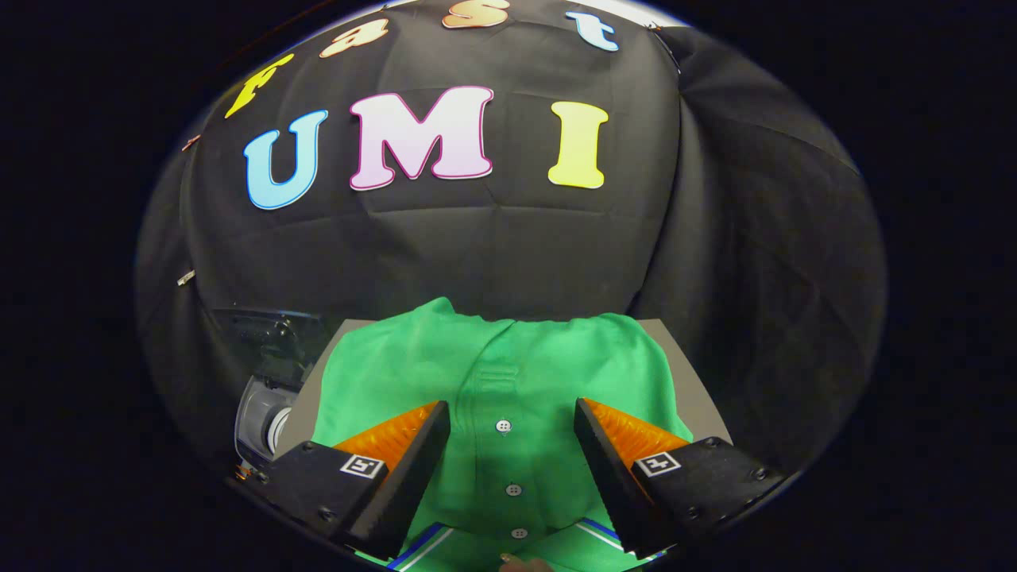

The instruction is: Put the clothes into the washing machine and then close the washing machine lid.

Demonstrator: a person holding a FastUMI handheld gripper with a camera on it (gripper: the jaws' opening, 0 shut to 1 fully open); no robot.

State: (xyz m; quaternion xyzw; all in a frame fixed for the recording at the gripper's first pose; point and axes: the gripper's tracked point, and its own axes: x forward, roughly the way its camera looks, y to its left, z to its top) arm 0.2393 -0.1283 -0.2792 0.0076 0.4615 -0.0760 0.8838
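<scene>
While the green button-front shirt (508,373) lies spread flat on the grey tabletop (691,389), the gripper (512,421) hovers over it with its fingers wide apart and nothing held between them. From where I stand, the shirt's button placket runs straight up the gap between the two fingers, with three small buttons in a row, and the collar end lies beyond the fingertips, toward the black cloth wall (493,254). Down at the near hem I can make out a white and blue striped trim, though it is partly hidden by the finger bases.

Off to the left of the table, just beside its edge and lower down, sits a grey and white rounded machine part (262,417) with a dark, glossy transparent panel (262,334) standing above it. I take this for the washing machine with its lid raised, but too little of it shows to be sure.

By my reckoning the task is barely begun. The garment has not been gripped, nothing looks to be inside the machine, and the lid is not yet shut. What remains is everything: pinching the cloth, carrying it across to the left, dropping it into the drum, and bringing the lid down.
</scene>
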